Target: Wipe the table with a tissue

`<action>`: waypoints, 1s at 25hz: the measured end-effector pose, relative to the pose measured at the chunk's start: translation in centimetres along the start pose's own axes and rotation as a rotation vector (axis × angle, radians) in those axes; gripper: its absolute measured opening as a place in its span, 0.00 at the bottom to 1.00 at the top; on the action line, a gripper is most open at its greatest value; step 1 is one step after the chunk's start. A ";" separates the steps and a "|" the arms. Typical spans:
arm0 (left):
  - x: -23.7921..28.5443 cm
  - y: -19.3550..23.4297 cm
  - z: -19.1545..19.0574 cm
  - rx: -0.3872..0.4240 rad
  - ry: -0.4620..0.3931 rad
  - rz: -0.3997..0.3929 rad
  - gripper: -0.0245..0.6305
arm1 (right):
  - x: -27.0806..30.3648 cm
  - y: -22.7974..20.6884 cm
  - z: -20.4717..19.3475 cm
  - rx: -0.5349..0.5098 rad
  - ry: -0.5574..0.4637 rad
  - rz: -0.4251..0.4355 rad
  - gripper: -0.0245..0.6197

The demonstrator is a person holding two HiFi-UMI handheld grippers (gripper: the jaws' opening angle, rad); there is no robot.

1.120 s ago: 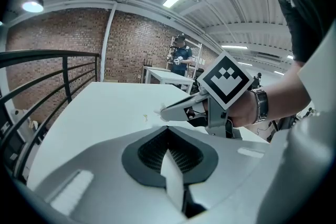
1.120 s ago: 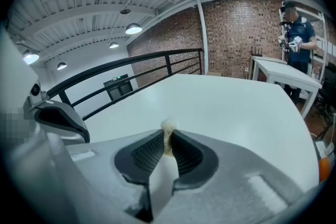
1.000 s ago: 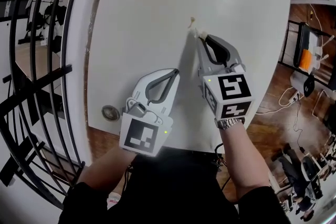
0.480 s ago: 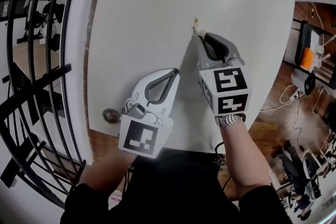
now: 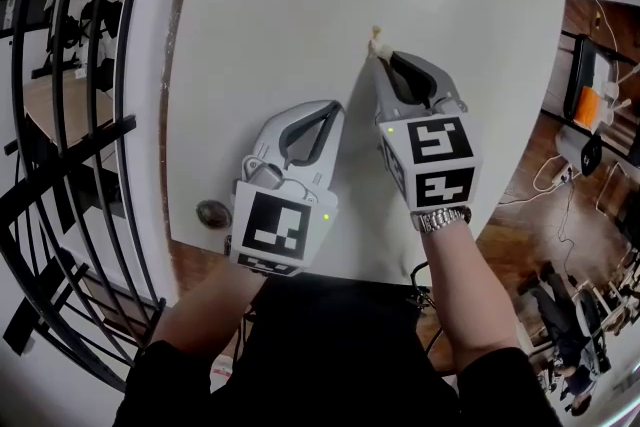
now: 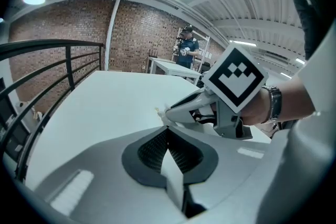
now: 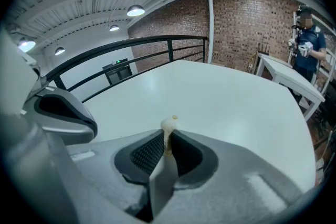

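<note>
Right tool clamps the tissue, poking past its tips; left tool clenched empty.

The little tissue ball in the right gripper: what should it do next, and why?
Probably slide the small cream tissue wad across the white table: the right gripper is shut on it, with wide tabletop ahead. The left gripper is shut, empty.

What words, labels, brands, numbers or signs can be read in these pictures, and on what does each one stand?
None can be read.
The cubes on the left claw and right claw bear only black-and-white square markers, not letters.
The tissue in the right claw bears no print.
The clutter on the floor is too small to read.
</note>
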State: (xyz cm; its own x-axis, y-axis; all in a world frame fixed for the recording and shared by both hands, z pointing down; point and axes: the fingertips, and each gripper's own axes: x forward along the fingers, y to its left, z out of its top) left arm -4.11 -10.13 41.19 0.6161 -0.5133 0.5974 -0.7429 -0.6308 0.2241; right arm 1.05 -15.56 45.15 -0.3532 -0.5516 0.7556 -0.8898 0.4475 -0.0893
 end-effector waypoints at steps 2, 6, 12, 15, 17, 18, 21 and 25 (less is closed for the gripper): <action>1.2 1.1 0.2 -0.002 0.025 0.015 0.06 | 0.2 0.2 0.0 0.000 0.005 0.001 0.09; 2.3 2.0 0.9 -0.024 0.052 0.019 0.06 | 0.2 0.2 0.0 0.000 0.008 0.001 0.09; 3.3 2.4 0.8 -0.052 0.083 0.025 0.06 | 0.3 0.0 -0.1 0.000 0.010 -0.001 0.09; 3.3 2.8 0.5 -0.060 0.091 0.034 0.06 | 0.3 0.1 0.0 -0.002 0.009 -0.003 0.09; 3.2 2.9 0.7 -0.062 0.087 0.040 0.06 | 0.3 0.1 0.0 -0.005 0.008 -0.005 0.09; 3.2 3.0 0.7 -0.062 0.085 0.042 0.06 | 0.2 0.1 0.0 -0.007 0.008 -0.007 0.09; 2.9 3.1 0.8 -0.060 0.080 0.047 0.06 | 0.3 0.3 0.1 -0.010 0.009 -0.008 0.09; 2.8 3.2 0.8 -0.057 0.073 0.049 0.06 | 0.5 0.5 0.1 -0.015 0.012 -0.010 0.09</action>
State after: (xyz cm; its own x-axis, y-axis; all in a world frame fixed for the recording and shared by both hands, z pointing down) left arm -4.60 -14.08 42.93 0.5593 -0.4978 0.6629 -0.7867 -0.5709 0.2351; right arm 0.42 -15.67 45.38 -0.3412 -0.5475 0.7641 -0.8886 0.4530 -0.0722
